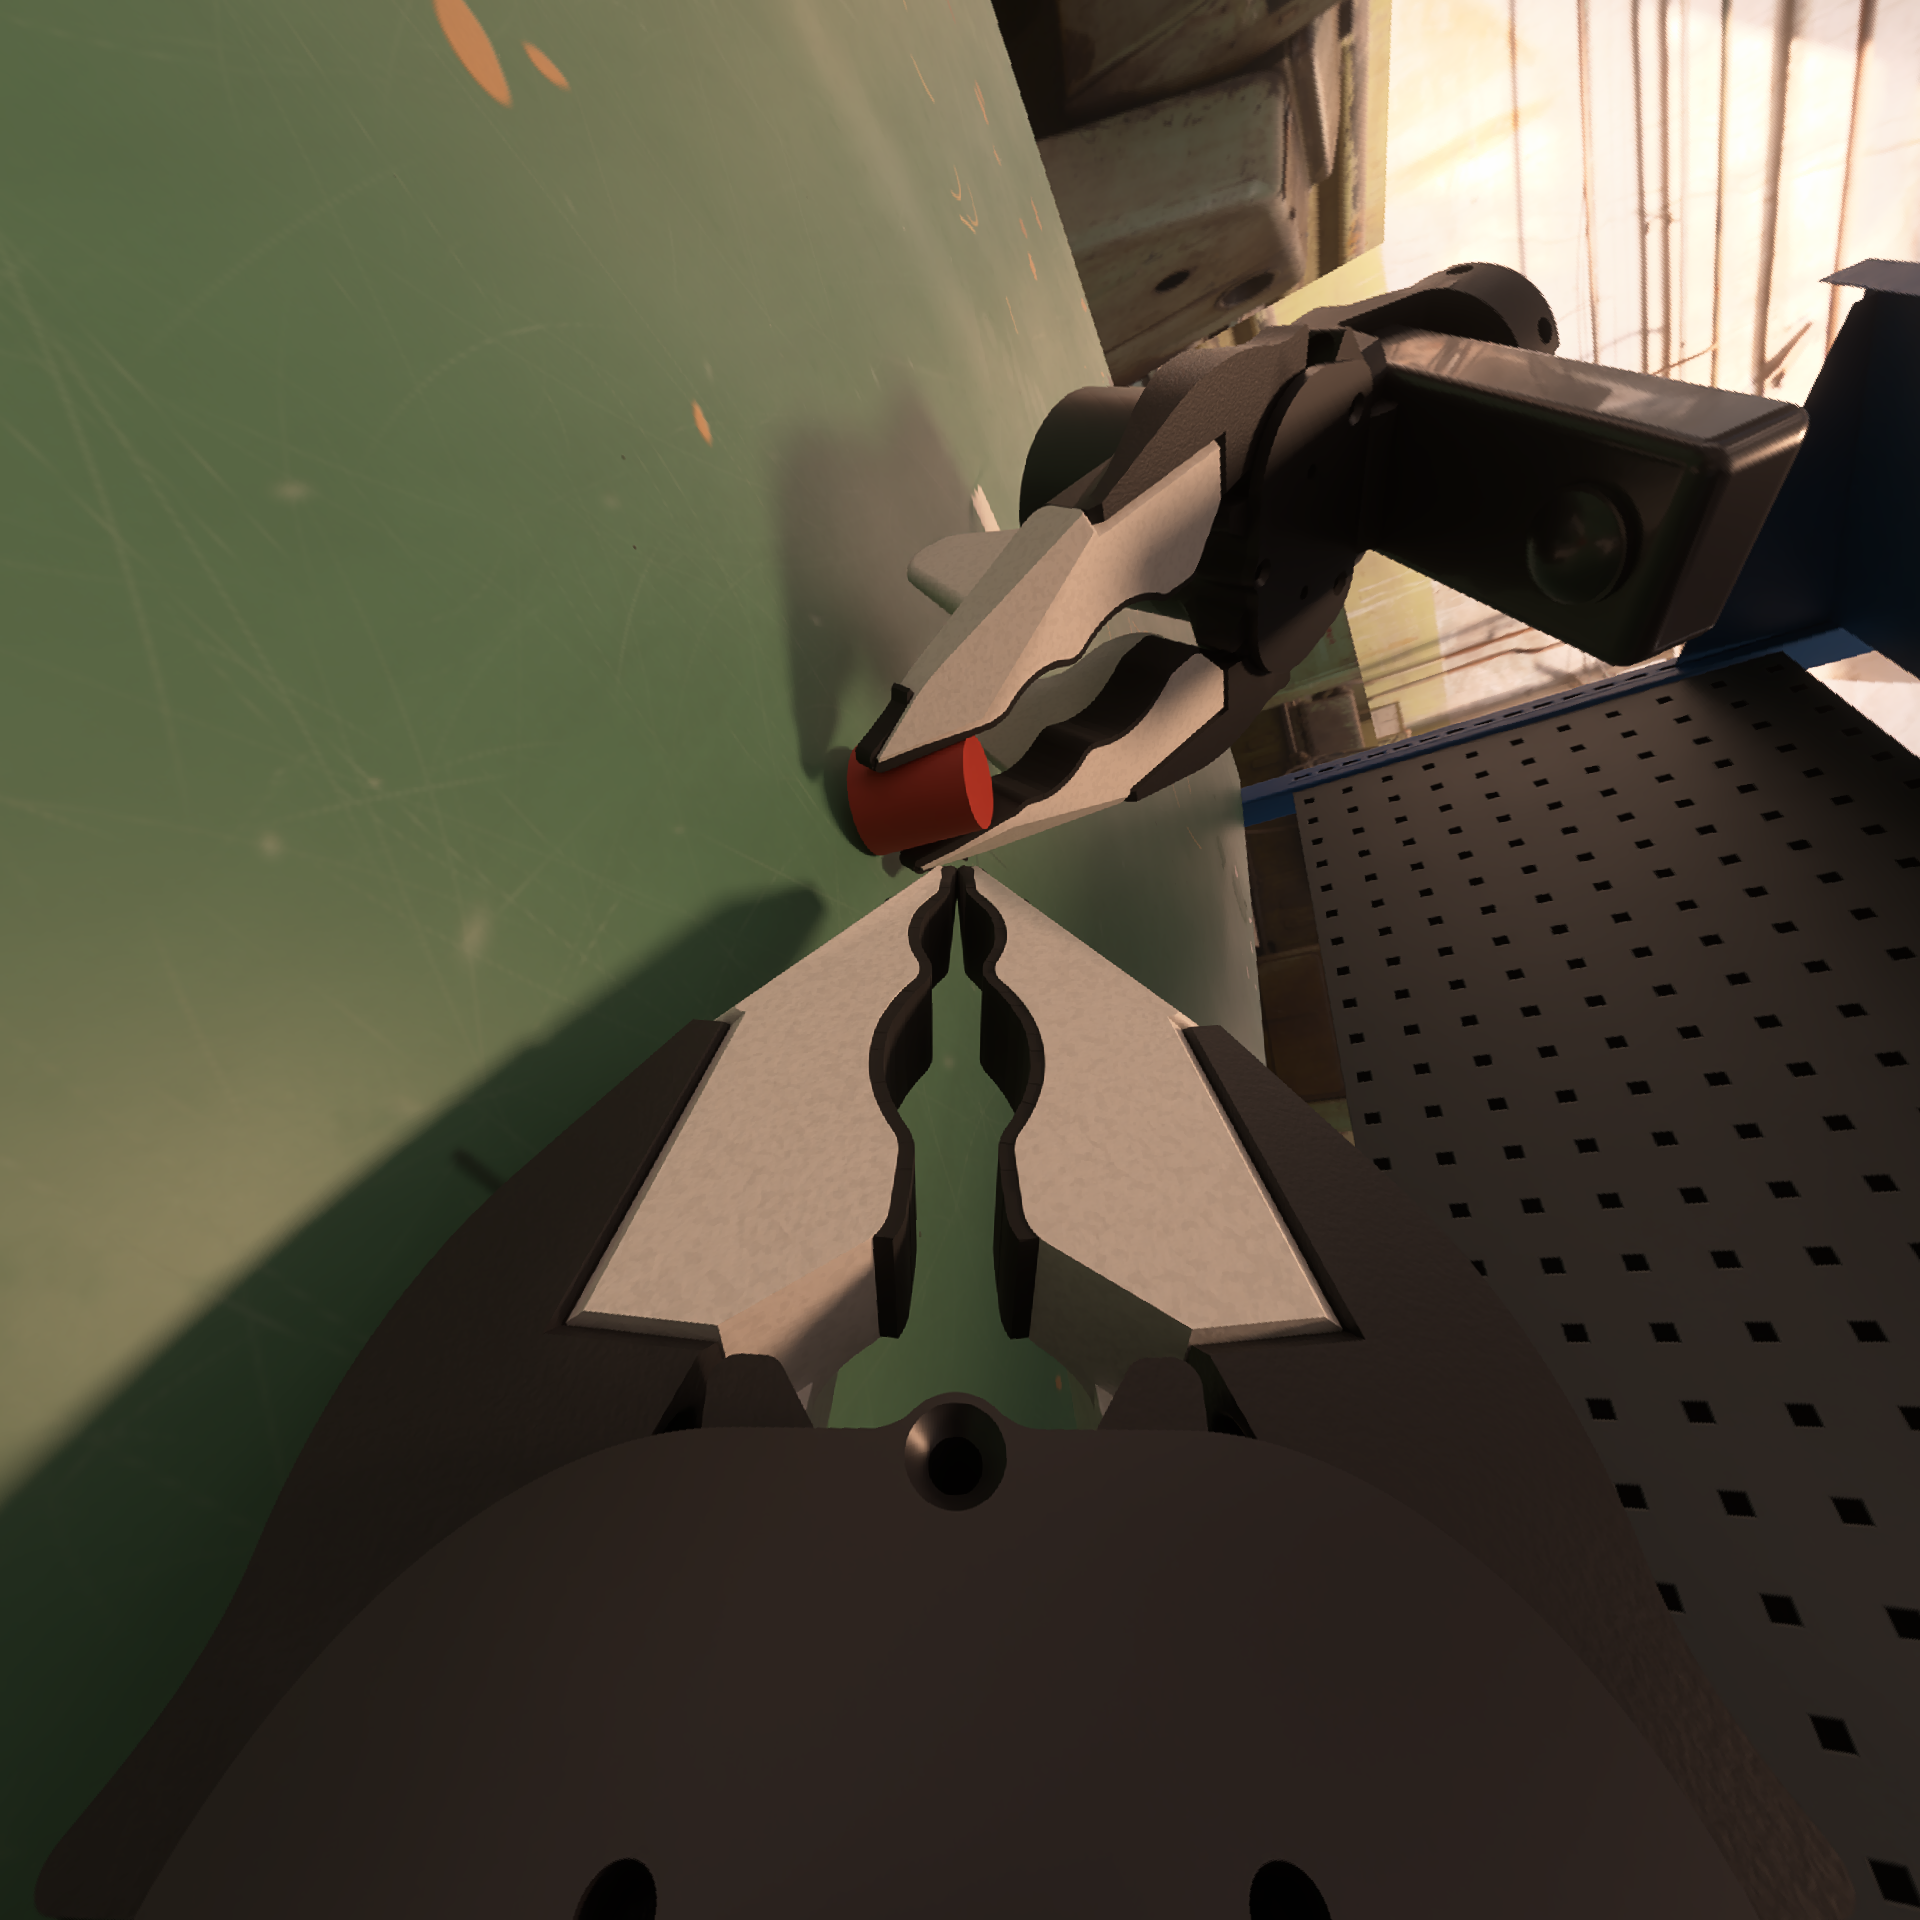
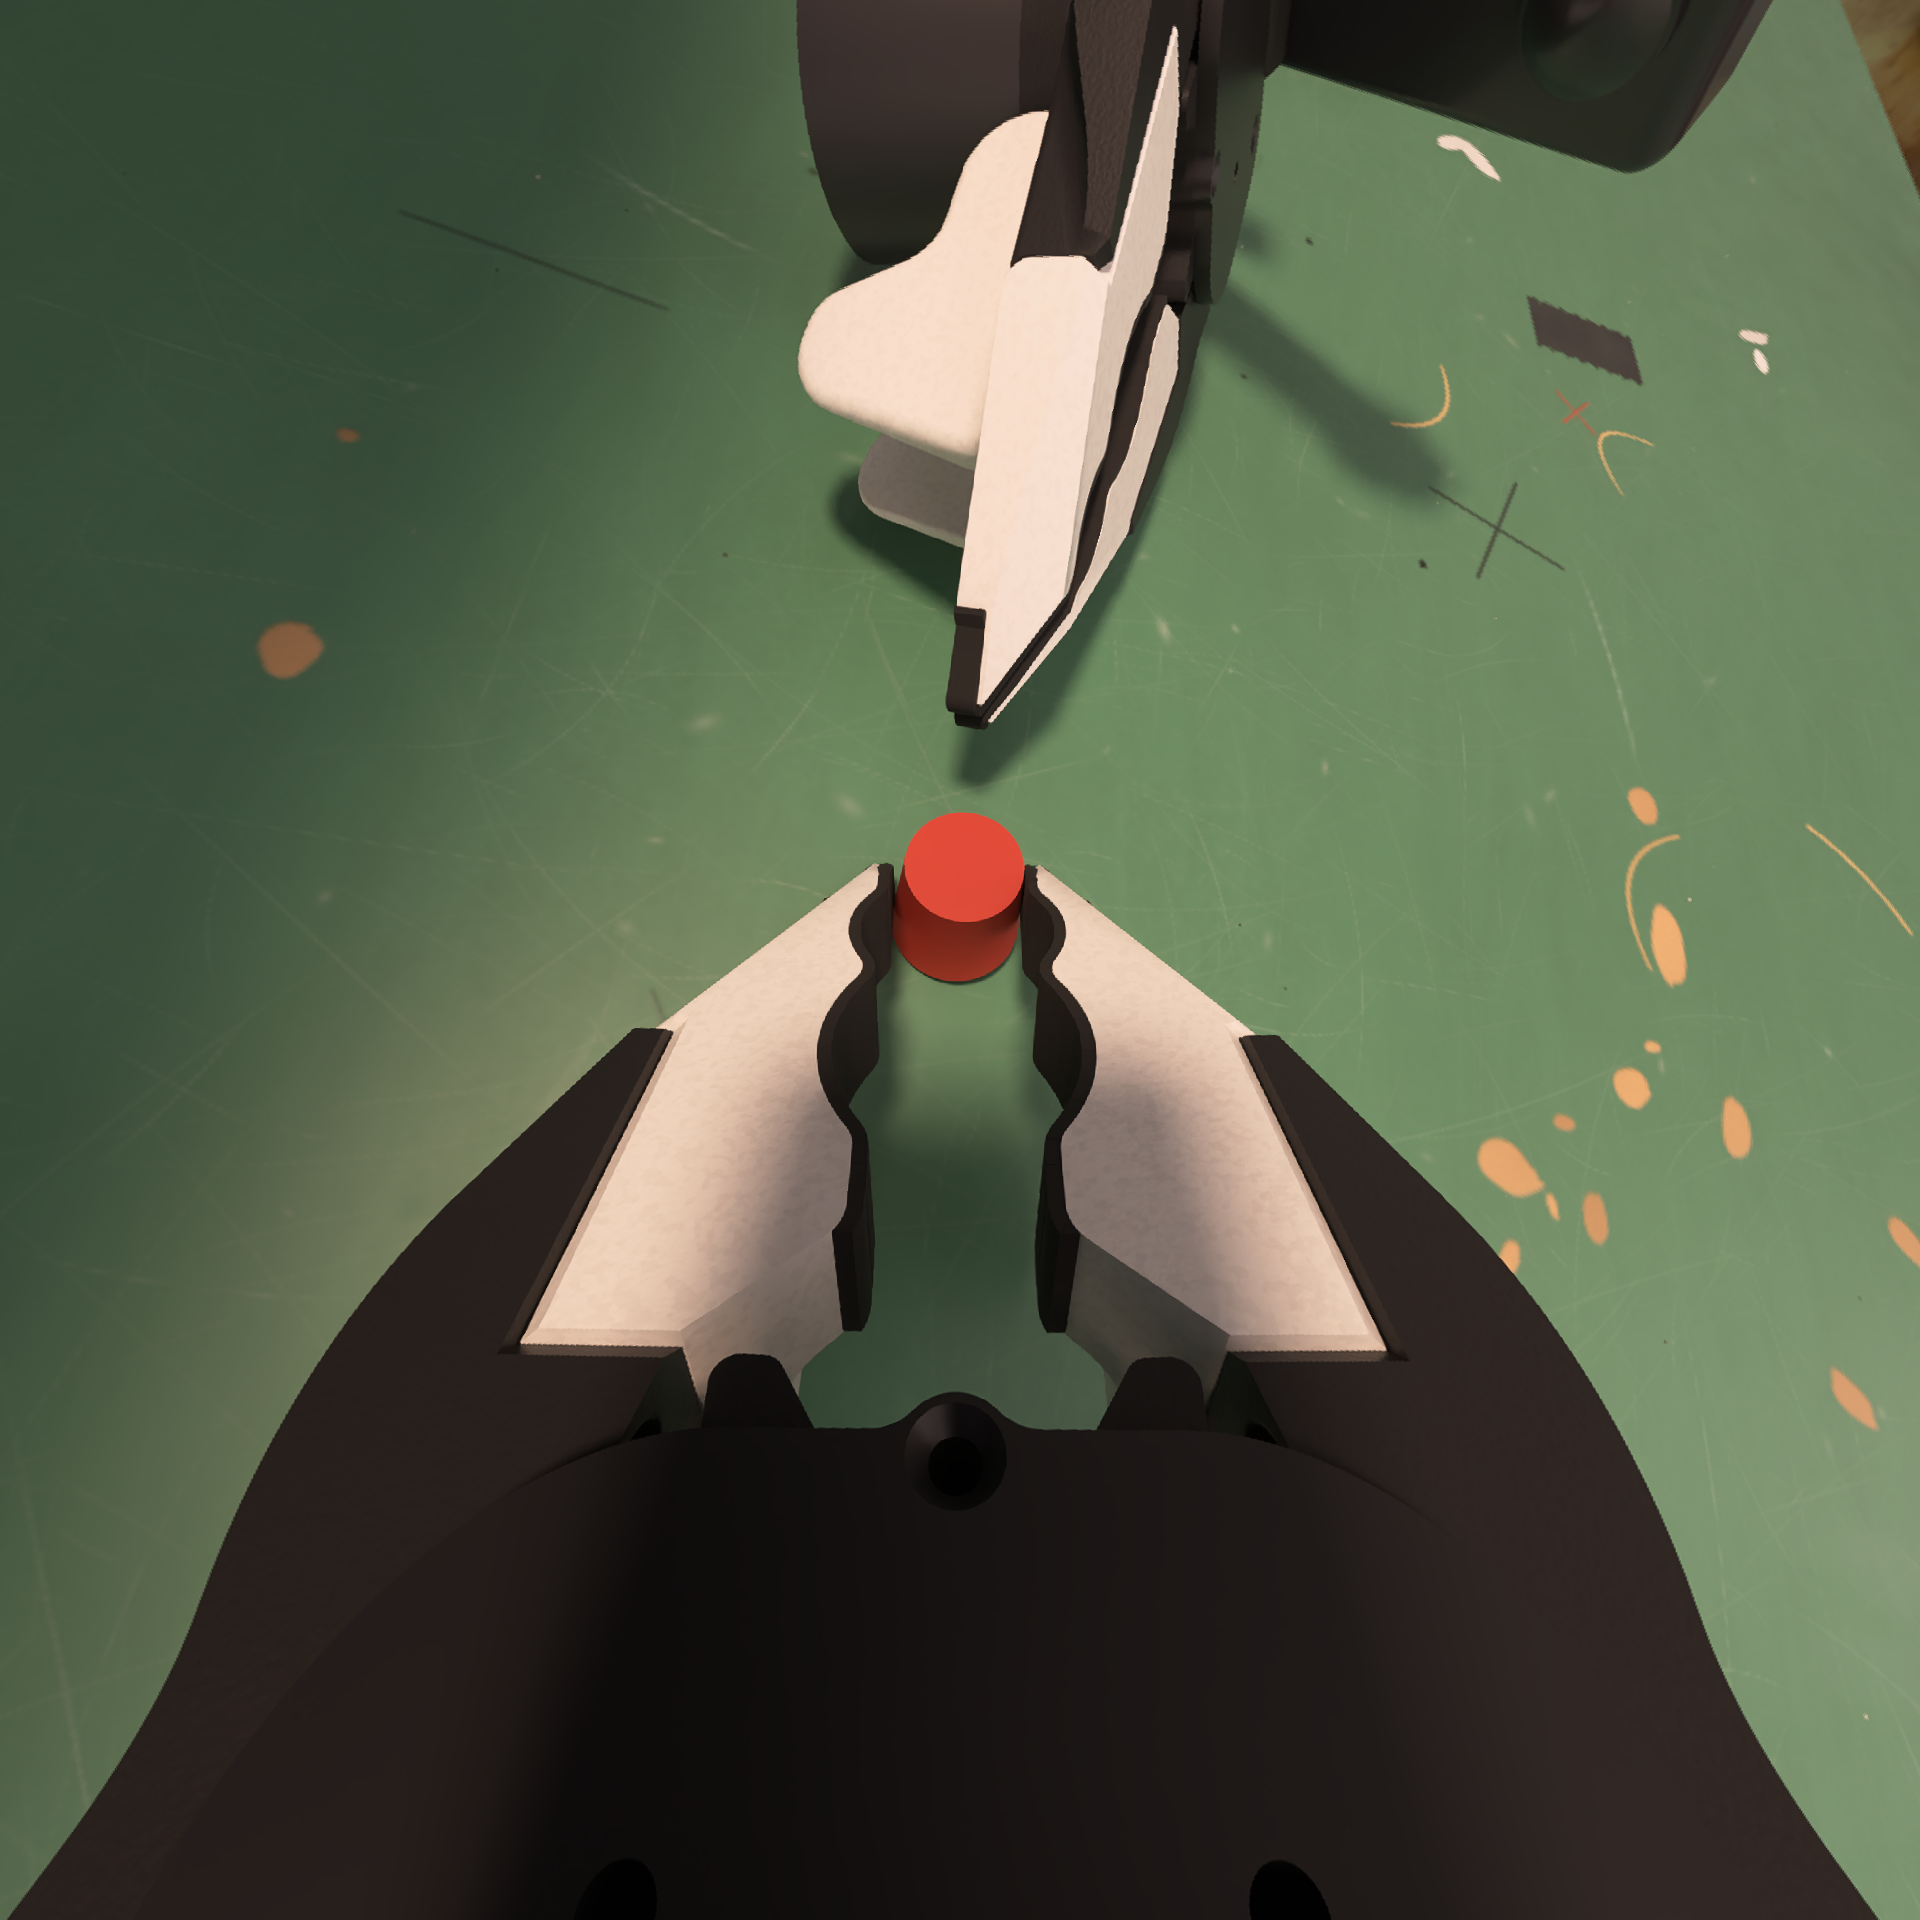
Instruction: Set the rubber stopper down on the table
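Observation:
The rubber stopper [image 2: 958,904] is a small red tapered plug. My right gripper [image 2: 958,881] is shut on it at the fingertips, wide end facing the camera. In the left wrist view the stopper [image 1: 920,800] stands upright, its lower end at or touching the green table [image 1: 364,623]. There the right gripper [image 1: 900,808] comes in from the right. My left gripper [image 1: 958,881] is shut and empty, its tips just short of the stopper. It also shows in the right wrist view [image 2: 971,712], pointing down just beyond the stopper.
The table [image 2: 416,831] is scratched green with orange paint flecks [image 2: 289,649]. A dark perforated panel [image 1: 1610,1039] in a blue frame stands at the table's right edge. Worn wooden blocks [image 1: 1174,208] lie past its far edge.

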Action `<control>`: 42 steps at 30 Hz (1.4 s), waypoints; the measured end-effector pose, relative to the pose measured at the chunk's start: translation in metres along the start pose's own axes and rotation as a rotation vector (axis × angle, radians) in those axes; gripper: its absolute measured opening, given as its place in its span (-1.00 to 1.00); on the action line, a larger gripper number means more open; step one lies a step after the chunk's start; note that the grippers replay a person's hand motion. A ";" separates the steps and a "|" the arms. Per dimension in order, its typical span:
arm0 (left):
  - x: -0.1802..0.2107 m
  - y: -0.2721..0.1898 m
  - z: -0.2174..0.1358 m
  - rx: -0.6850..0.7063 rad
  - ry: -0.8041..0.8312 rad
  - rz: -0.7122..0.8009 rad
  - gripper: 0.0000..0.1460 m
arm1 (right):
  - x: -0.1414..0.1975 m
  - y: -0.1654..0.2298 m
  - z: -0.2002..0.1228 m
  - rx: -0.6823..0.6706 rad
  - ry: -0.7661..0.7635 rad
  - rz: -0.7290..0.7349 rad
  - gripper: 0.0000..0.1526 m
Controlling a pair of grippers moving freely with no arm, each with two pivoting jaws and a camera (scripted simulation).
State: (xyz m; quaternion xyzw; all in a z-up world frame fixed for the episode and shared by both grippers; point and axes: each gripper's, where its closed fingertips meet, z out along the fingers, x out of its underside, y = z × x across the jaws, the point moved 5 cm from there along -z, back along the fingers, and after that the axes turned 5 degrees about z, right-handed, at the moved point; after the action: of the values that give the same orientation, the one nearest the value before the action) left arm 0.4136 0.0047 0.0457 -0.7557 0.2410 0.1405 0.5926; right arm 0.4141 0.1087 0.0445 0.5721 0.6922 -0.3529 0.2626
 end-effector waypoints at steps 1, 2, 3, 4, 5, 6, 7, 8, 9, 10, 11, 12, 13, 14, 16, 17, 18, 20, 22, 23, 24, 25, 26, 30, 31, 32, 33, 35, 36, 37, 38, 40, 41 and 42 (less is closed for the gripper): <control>0.000 0.000 0.000 0.002 -0.001 0.001 -1.00 | 0.000 0.000 0.000 0.002 0.001 0.001 -0.69; 0.000 0.000 0.000 0.004 -0.005 0.003 -1.00 | 0.000 0.000 0.000 0.004 0.003 0.007 -0.69; 0.000 -0.001 -0.001 0.008 -0.010 0.005 -1.00 | 0.000 0.000 0.001 0.001 0.006 0.014 -0.69; 0.000 -0.001 -0.001 0.014 -0.014 0.008 -1.00 | 0.000 -0.001 0.001 -0.001 0.008 0.022 -0.69; 0.000 -0.002 -0.001 0.017 -0.016 0.014 -1.00 | 0.000 -0.001 0.002 -0.002 0.011 0.031 -0.69; -0.001 -0.003 -0.001 0.019 -0.018 0.026 -1.00 | -0.001 -0.001 0.002 -0.001 0.013 0.038 -0.69; -0.001 -0.003 -0.001 0.020 -0.019 0.042 -1.00 | -0.001 -0.001 0.003 0.002 0.015 0.045 -0.69; -0.001 -0.004 -0.001 0.020 -0.021 0.056 -1.00 | -0.001 0.000 0.003 0.005 0.017 0.050 -0.69; -0.001 -0.005 -0.001 0.019 -0.021 0.071 -1.00 | -0.002 0.000 0.003 0.006 0.018 0.053 -0.69; -0.001 -0.006 0.000 0.017 -0.018 0.087 -1.00 | -0.002 0.000 0.003 0.007 0.018 0.054 -0.69; -0.001 -0.007 0.001 0.016 -0.015 0.102 -1.00 | -0.002 0.000 0.004 0.008 0.019 0.057 -0.69; -0.001 -0.008 0.001 0.016 -0.013 0.114 -1.00 | -0.002 0.000 0.004 0.010 0.021 0.061 -0.69; -0.001 -0.009 0.002 0.016 -0.010 0.125 -1.00 | -0.002 0.000 0.004 0.012 0.021 0.064 -0.69; -0.001 -0.010 0.002 0.014 -0.009 0.135 -1.00 | -0.002 0.000 0.004 0.013 0.022 0.066 -0.69; -0.001 -0.012 0.003 0.013 -0.005 0.155 -1.00 | -0.003 0.000 0.004 0.016 0.024 0.073 -0.69; -0.001 -0.013 0.003 0.016 -0.005 0.165 -1.00 | -0.003 -0.001 0.005 0.016 0.025 0.076 -0.69; -0.003 -0.017 0.004 0.034 -0.012 0.178 -1.00 | -0.003 -0.001 0.005 0.016 0.027 0.079 -0.69; -0.007 -0.024 0.003 0.101 -0.057 0.191 -1.00 | -0.003 -0.001 0.005 0.016 0.027 0.081 -0.69; -0.007 -0.022 0.001 0.034 -0.036 0.210 -1.00 | -0.003 0.000 0.005 0.027 0.024 0.070 -0.69; -0.007 -0.021 0.000 0.036 -0.036 0.205 -1.00 | -0.003 0.000 0.005 0.033 0.023 0.065 -0.69; -0.007 -0.020 -0.002 0.054 -0.050 0.186 -1.00 | -0.003 0.000 0.005 0.036 0.023 0.064 -0.69; -0.007 -0.018 -0.004 0.063 -0.053 0.164 -1.00 | -0.003 0.000 0.005 0.035 0.022 0.064 -0.69; -0.005 -0.016 -0.006 0.065 -0.043 0.149 -1.00 | -0.004 0.000 0.006 0.030 0.021 0.061 -0.69; -0.004 -0.008 -0.009 0.106 -0.004 0.087 -1.00 | -0.004 0.001 0.005 0.001 0.015 0.045 -0.69; -0.004 -0.006 -0.009 0.110 0.012 0.084 -1.00 | -0.004 0.002 0.005 -0.003 0.014 0.041 -0.69; -0.005 -0.004 -0.008 0.095 0.033 0.078 -1.00 | -0.004 0.002 0.005 -0.006 0.014 0.042 -0.69; -0.005 -0.002 -0.007 0.084 0.051 0.069 -1.00 | -0.004 0.002 0.005 -0.009 0.015 0.044 -0.69; -0.005 0.000 -0.005 0.080 0.074 0.064 -1.00 | -0.004 0.001 0.005 -0.011 0.015 0.046 -0.69; -0.005 0.001 -0.005 0.075 0.078 0.060 -1.00 | -0.004 0.002 0.005 -0.010 0.015 0.045 -0.69; -0.005 0.001 -0.005 0.073 0.079 0.059 -1.00 | -0.004 0.002 0.005 -0.010 0.015 0.045 -0.69; -0.005 0.001 -0.005 0.075 0.079 0.062 -1.00 | -0.004 0.002 0.005 -0.010 0.015 0.045 -0.69; -0.005 0.001 -0.006 0.073 0.072 0.064 -1.00 | -0.004 0.002 0.005 -0.010 0.015 0.045 -0.69; -0.005 0.001 -0.006 0.073 0.070 0.062 -1.00 | -0.004 0.002 0.005 -0.009 0.015 0.044 -0.69; -0.005 0.002 -0.006 0.067 0.069 0.056 -1.00 | -0.004 0.002 0.005 -0.009 0.015 0.044 -0.69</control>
State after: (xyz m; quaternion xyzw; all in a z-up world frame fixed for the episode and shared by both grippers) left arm 0.4083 -0.0008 0.0484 -0.7329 0.2870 0.1227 0.6046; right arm 0.4163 0.1024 0.0438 0.5885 0.6830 -0.3396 0.2678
